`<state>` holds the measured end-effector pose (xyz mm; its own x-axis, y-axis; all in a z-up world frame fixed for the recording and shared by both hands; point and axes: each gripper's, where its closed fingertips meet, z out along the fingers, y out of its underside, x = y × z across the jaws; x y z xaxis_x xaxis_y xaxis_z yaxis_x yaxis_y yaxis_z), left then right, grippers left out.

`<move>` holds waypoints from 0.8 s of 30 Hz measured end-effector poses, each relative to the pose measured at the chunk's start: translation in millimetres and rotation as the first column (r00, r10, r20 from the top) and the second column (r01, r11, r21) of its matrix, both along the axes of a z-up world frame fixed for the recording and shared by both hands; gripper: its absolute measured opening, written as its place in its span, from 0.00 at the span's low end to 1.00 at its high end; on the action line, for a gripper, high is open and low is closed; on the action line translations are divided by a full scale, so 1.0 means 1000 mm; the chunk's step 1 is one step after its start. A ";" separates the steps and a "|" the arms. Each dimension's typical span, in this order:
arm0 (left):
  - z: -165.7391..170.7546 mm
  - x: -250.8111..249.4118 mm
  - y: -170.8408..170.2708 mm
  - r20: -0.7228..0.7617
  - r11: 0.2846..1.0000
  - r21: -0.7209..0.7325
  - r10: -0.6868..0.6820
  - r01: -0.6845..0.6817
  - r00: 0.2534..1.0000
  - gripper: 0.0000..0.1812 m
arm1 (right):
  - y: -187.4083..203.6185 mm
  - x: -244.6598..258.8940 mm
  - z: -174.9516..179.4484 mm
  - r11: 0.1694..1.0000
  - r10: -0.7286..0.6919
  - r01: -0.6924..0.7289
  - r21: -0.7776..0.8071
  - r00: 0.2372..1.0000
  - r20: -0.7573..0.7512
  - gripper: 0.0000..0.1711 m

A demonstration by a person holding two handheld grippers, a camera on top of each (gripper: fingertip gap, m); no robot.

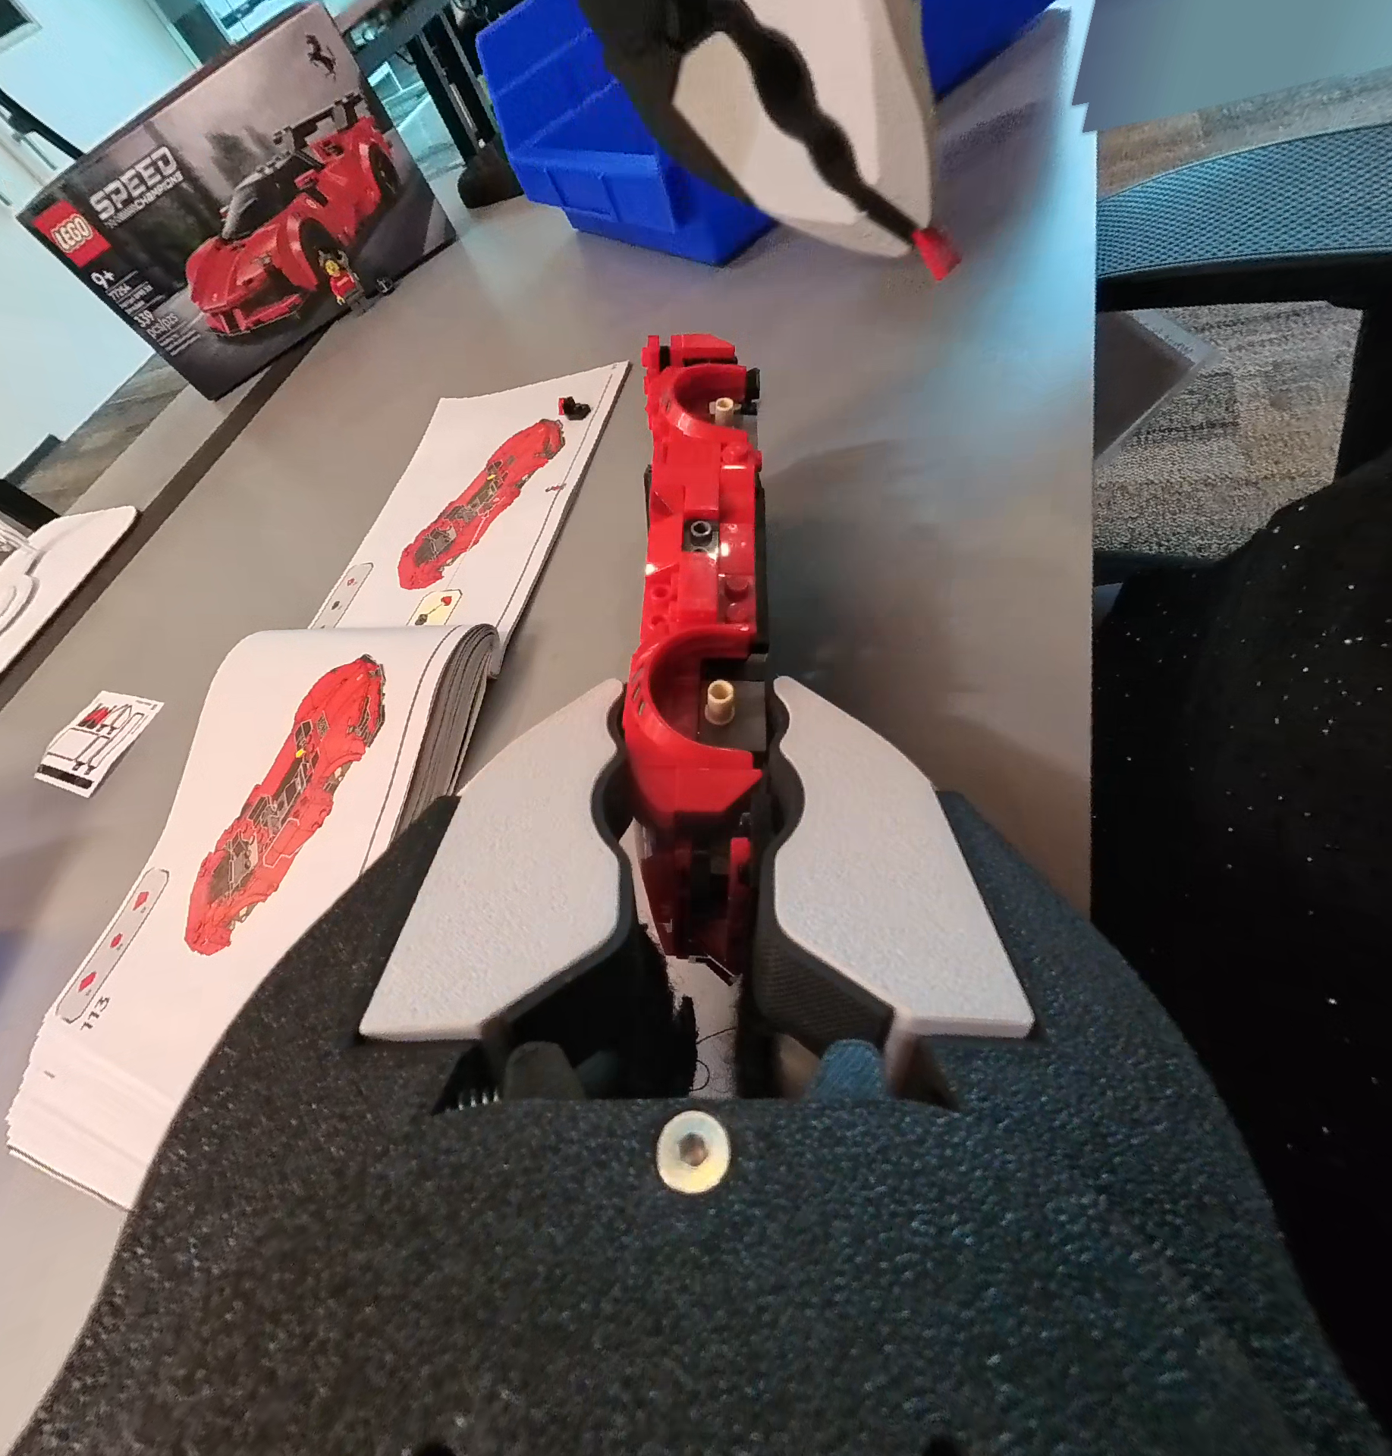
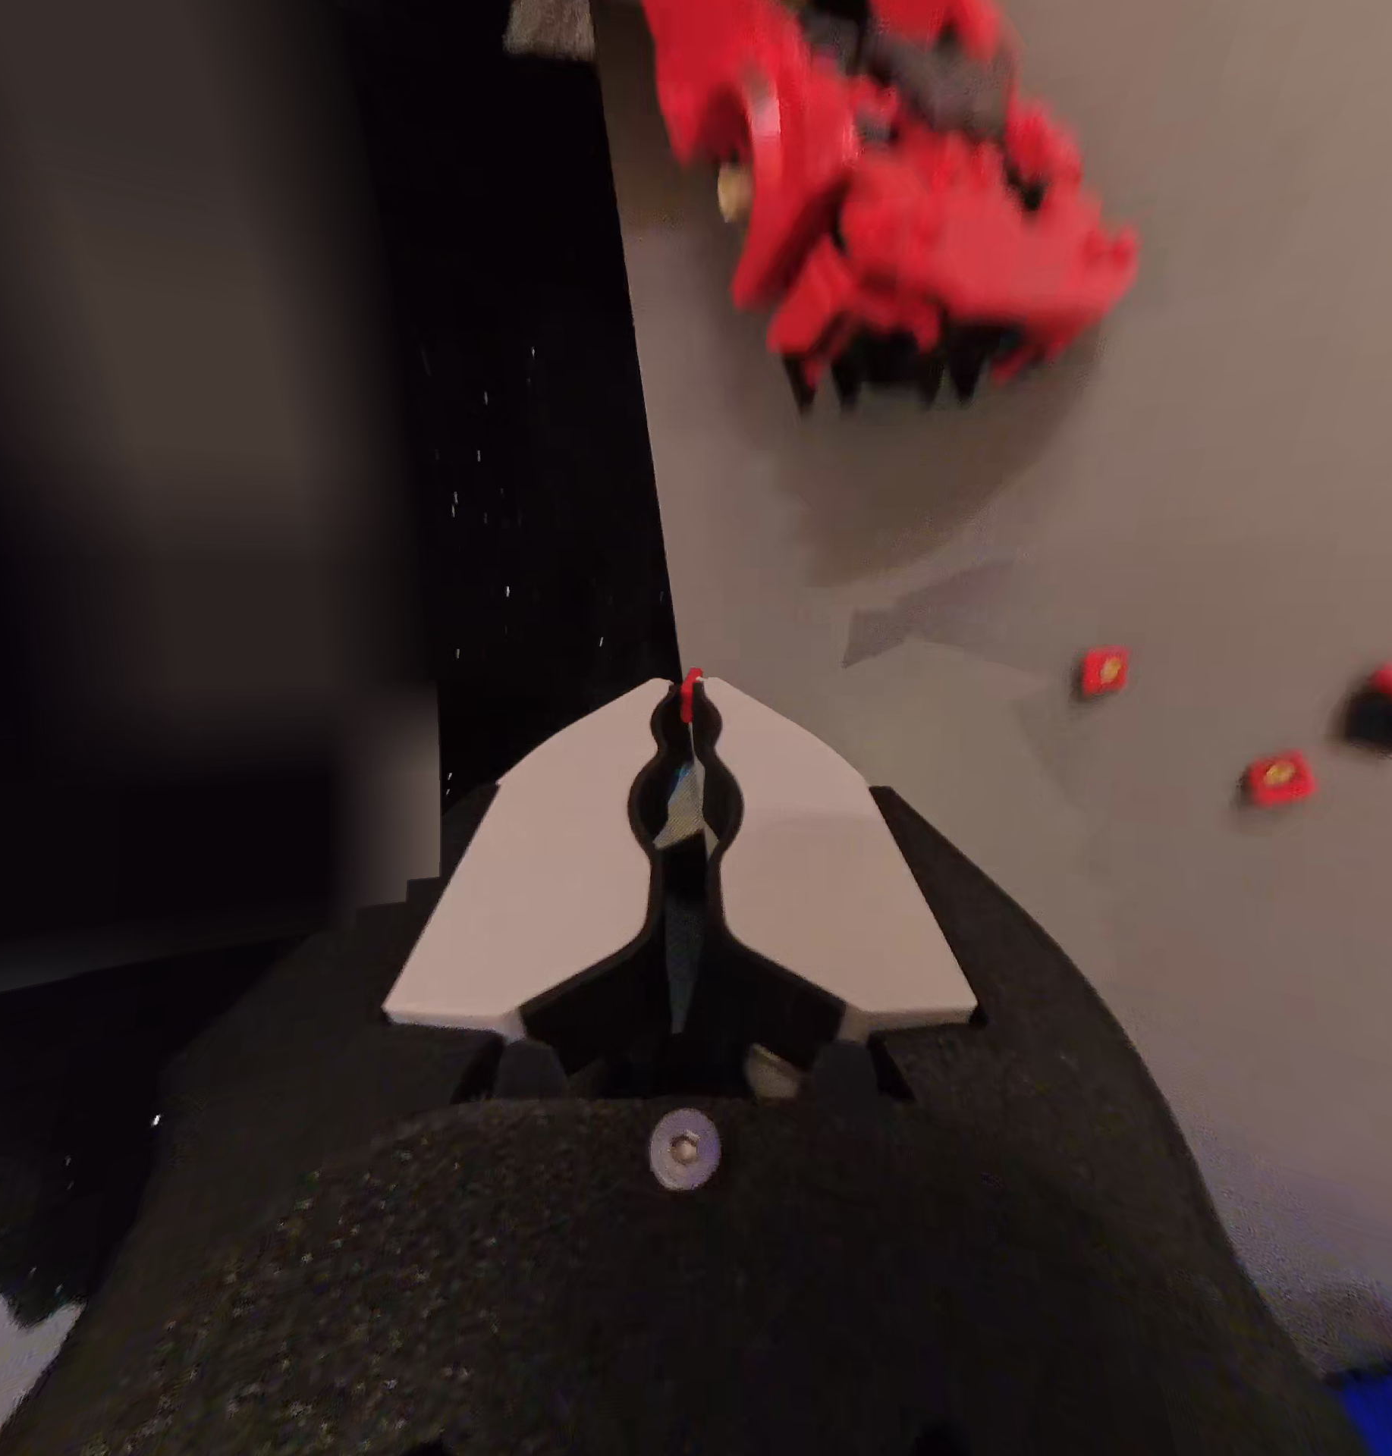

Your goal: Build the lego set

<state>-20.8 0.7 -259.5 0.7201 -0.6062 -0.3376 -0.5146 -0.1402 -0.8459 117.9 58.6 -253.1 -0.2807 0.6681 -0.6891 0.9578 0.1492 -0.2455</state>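
My left gripper (image 1: 696, 709) is shut on a partly built red lego car (image 1: 700, 551), held on its side above the grey table (image 1: 913, 473), wheel arches up. My right gripper (image 2: 688, 685) is shut on a small red lego piece (image 2: 687, 697); it shows in the left wrist view (image 1: 909, 236) beyond the car's far end, with the piece (image 1: 937, 252) at its tips. The car appears blurred in the right wrist view (image 2: 897, 197). Two small red tiles (image 2: 1105, 671) (image 2: 1276, 780) and a red-and-black piece (image 2: 1386, 709) lie on the table.
An open instruction booklet (image 1: 298, 788) lies left of the car, a small black-and-red piece (image 1: 574, 407) on its far page. A sticker sheet (image 1: 97, 744), the set's box (image 1: 227, 205) and a blue bin (image 1: 621, 157) stand around. A chair (image 1: 1260, 221) and dark clothing (image 1: 1260, 788) are beyond the table's right edge. One gripper's finger ends stand about 15 cm off the other's.
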 end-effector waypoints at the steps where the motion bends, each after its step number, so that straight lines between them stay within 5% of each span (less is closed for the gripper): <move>1: 0.000 0.000 0.000 0.001 1.000 -0.001 -0.001 0.001 1.000 0.17 | 0.002 0.010 -0.003 1.000 0.013 -0.013 -0.007 0.999 0.042 0.02; 8: 0.000 -0.001 0.000 0.001 1.000 -0.001 -0.002 0.002 1.000 0.16 | 0.021 0.028 -0.030 1.000 0.013 -0.018 0.025 0.984 0.179 0.02; 24: 0.000 -0.001 0.000 0.003 1.000 -0.003 -0.009 0.009 1.000 0.16 | 0.031 -0.004 -0.044 0.960 0.157 -0.171 0.221 0.984 0.081 0.02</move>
<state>-21.6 0.4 -259.9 0.7159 -0.6134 -0.3334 -0.5132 -0.1385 -0.8470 113.5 89.5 -296.6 -0.3608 0.7571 -0.5445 0.9279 0.3504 -0.1276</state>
